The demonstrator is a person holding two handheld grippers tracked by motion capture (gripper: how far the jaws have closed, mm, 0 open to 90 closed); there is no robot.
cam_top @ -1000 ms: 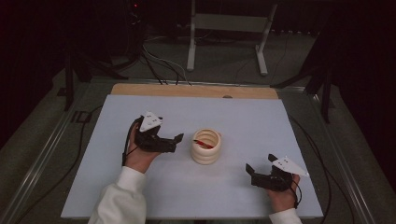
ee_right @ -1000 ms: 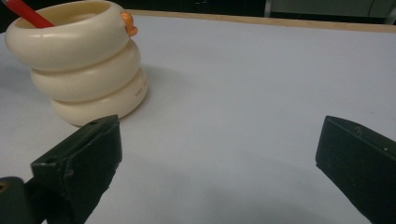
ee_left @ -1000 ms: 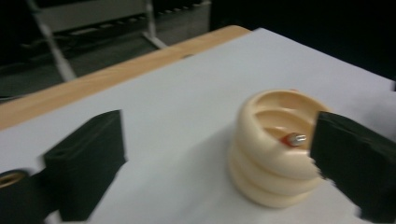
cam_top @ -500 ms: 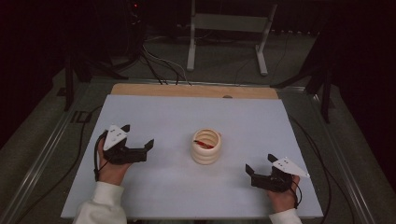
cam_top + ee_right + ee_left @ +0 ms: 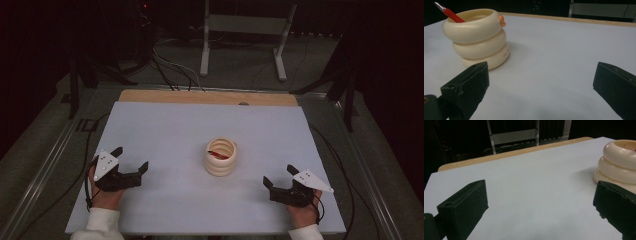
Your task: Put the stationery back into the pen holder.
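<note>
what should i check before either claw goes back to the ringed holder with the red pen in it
1. Left claw open: ok, jaws wide apart and holding nothing.
2. Right claw open: ok, jaws spread and holding nothing.
3. Ringed cream holder upright: ok, it stands on its base mid table.
4. Red pen inside the holder: ok, it leans on the rim with its tip sticking out.
5. Path from each claw to the holder: ok, bare white table lies between.
6. How deep the pen sits in the holder: cannot tell, the wall hides its lower part.
</note>
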